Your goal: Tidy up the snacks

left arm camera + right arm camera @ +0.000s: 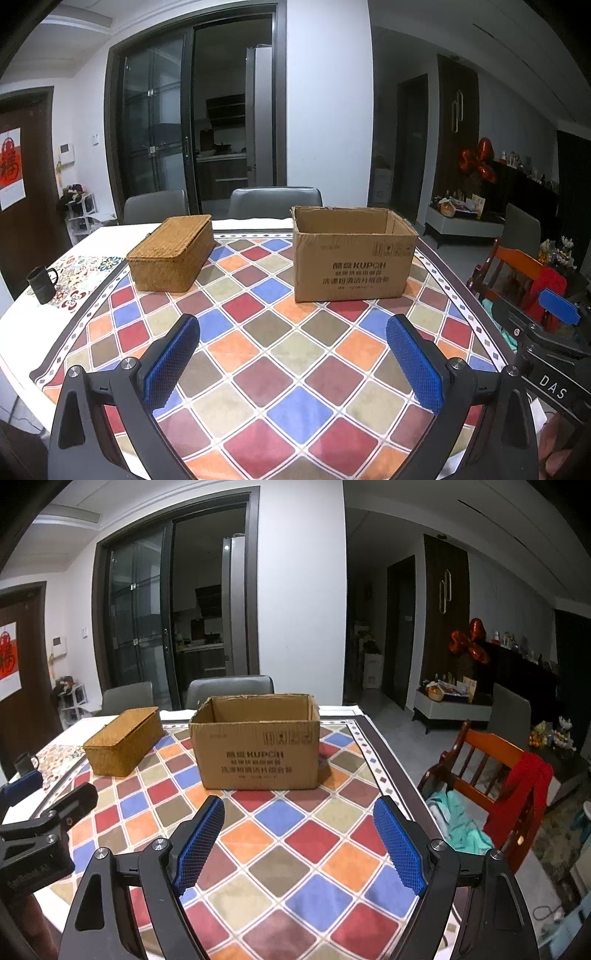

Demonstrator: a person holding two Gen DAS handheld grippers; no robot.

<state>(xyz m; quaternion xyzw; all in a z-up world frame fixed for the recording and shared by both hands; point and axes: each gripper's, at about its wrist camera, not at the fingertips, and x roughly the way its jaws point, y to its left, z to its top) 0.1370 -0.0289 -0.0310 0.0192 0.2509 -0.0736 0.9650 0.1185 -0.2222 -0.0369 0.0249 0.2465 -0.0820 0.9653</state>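
Checkered cloth covers tabletop [295, 369]; cardboard box [351, 254] open-topped, wicker basket [171, 254] left of it; both tools, left tool [293, 347] and right tool [299, 827], wide, empty

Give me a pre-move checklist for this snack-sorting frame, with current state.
1. Left gripper open, holding nothing: ok.
2. Right gripper open, holding nothing: ok.
3. Cardboard box upright, top open: ok.
4. Wicker box lid shut: not ok if it must be opened.
5. Snacks located: cannot tell, none visible; the cardboard box floor is hidden.
6. Tablecloth between fingers and boxes unobstructed: ok.
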